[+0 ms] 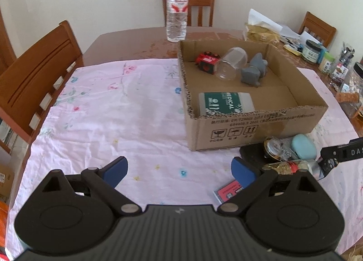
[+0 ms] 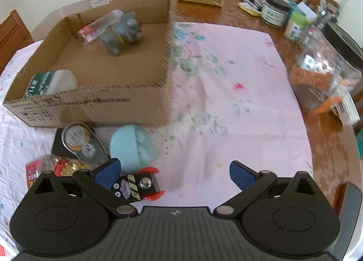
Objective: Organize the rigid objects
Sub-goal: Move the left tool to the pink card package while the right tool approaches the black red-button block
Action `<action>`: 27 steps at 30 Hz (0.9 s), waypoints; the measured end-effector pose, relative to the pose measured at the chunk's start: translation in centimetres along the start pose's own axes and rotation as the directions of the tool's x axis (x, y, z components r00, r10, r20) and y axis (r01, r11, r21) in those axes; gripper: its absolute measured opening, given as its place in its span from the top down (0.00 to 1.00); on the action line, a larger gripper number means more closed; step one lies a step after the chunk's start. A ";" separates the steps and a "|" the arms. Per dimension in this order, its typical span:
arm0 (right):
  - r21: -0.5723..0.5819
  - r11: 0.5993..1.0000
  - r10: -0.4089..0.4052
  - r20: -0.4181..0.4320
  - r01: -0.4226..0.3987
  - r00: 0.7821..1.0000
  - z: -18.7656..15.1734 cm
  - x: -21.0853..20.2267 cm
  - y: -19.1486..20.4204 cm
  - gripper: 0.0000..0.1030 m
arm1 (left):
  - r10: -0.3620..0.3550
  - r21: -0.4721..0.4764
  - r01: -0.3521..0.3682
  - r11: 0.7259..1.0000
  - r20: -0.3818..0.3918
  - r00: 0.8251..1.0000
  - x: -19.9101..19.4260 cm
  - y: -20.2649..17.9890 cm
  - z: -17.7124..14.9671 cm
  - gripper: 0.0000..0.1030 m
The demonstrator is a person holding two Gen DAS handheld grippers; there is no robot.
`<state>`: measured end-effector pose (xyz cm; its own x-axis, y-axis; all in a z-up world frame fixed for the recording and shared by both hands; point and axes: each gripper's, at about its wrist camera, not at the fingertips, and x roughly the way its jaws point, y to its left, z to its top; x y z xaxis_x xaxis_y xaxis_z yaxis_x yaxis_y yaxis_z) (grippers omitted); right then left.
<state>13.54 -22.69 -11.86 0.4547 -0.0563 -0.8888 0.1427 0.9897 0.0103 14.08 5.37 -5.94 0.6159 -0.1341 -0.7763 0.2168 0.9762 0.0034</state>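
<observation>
Wide bare stretches of pink tablecloth [image 1: 109, 120] are left open left of the cardboard box [image 1: 249, 129] and right of it too. The near edge is crowded by the blue case [image 2: 133, 145] and toy car [image 2: 138, 185].

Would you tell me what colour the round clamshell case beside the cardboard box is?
The round clamshell case is pale blue-green, clearest in the right wrist view.
</observation>
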 end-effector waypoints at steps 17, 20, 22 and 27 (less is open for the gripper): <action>0.006 1.000 -0.002 -0.010 0.002 1.000 -5.7 -0.2 0.3 0.00 | -0.102 0.121 0.103 0.987 -0.010 0.995 0.6 -2.6 0.4 0.05; 0.002 0.999 -0.034 -0.004 0.034 0.999 -6.4 1.1 0.6 0.00 | -0.130 0.161 0.134 0.978 -0.032 0.991 0.5 -2.7 -0.1 0.05; 0.011 0.999 -0.033 0.014 0.033 0.999 -6.5 1.3 0.3 0.00 | -0.156 0.192 0.163 0.968 -0.052 0.986 0.4 -2.8 -0.6 0.05; -0.042 0.999 -0.003 0.046 0.005 0.999 -6.4 1.3 0.1 0.00 | -0.230 0.254 0.261 0.931 -0.145 0.962 1.4 -3.1 -2.7 0.05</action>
<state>8.50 -21.85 -15.97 0.4944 -0.0653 -0.8668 0.1080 0.9941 -0.0133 12.25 2.63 -8.71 0.4332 -0.3289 -0.8392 0.5549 0.8310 -0.0392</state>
